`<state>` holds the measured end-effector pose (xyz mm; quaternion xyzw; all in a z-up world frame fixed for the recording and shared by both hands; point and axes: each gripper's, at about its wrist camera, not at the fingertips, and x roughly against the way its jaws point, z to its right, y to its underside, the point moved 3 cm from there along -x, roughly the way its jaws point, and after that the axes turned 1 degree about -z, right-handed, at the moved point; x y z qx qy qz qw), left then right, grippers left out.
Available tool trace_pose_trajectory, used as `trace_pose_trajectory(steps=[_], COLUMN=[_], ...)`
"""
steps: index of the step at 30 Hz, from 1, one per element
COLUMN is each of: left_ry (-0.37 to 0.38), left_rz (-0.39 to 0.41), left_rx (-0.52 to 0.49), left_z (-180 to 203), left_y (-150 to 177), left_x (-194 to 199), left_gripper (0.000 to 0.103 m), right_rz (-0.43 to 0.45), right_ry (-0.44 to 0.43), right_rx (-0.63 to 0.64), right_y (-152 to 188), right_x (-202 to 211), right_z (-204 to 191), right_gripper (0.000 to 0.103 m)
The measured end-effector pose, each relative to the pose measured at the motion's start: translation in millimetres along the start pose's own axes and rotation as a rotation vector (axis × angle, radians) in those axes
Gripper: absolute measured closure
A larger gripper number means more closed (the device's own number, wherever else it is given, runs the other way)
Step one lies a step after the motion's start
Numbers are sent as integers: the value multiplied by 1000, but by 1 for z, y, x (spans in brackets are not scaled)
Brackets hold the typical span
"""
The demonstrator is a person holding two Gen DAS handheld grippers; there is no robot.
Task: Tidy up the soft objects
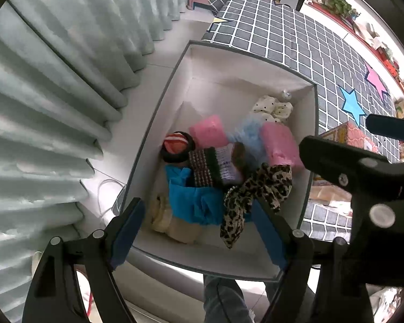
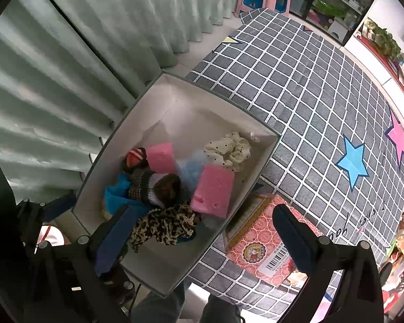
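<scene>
A: Inside the white storage box (image 1: 175,86), what lies there?

B: A heap of soft things sits toward its near end. A leopard-print scarf (image 1: 256,196) drapes over a blue cloth (image 1: 191,199) by the near wall, and a cream plush piece (image 1: 164,215) lies in the near left corner. Behind them lie a striped knit item (image 1: 210,167) and a red-and-white striped sock (image 1: 175,142) ringed by something black.

A: And farther in?

B: Two pink sponge blocks (image 1: 280,142) lie there, one near the right wall and the other (image 1: 208,130) nearer the middle, with a pale blue fluffy piece (image 1: 245,132) between them. A cream dotted cloth (image 1: 272,107) lies toward the far right corner. The far left part of the box floor is bare.

A: Where does the box stand?

B: It stands against the left edge of a bed with a grey checked cover (image 2: 296,80), beside pale green curtains (image 1: 54,94). A red patterned carton (image 2: 261,239) lies on the bed, just beside the box's right wall.

A: How do the grippers stand?

B: The left hand-held gripper (image 1: 199,231) hovers over the near end of the box, fingers spread wide and gripping nothing. The right hand-held gripper (image 2: 202,234) is likewise released, one finger above the scarf and the other above the carton
</scene>
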<state>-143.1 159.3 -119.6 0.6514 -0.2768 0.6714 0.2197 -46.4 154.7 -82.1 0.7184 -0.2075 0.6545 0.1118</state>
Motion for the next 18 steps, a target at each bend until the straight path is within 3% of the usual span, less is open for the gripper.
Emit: trace_pose_trajectory(steps=[12, 18], left_ry=[14, 37], left_rz=[-13, 21], left_rx=[-6, 12], left_z=[-6, -16], left_y=[3, 5], left_x=[-1, 4], left_gripper=[19, 19], right_rz=[1, 1], right_ry=[7, 11], right_rx=[-8, -10], right_y=[1, 2], right_x=[-1, -1], right_z=[-4, -7], right_gripper=[1, 1])
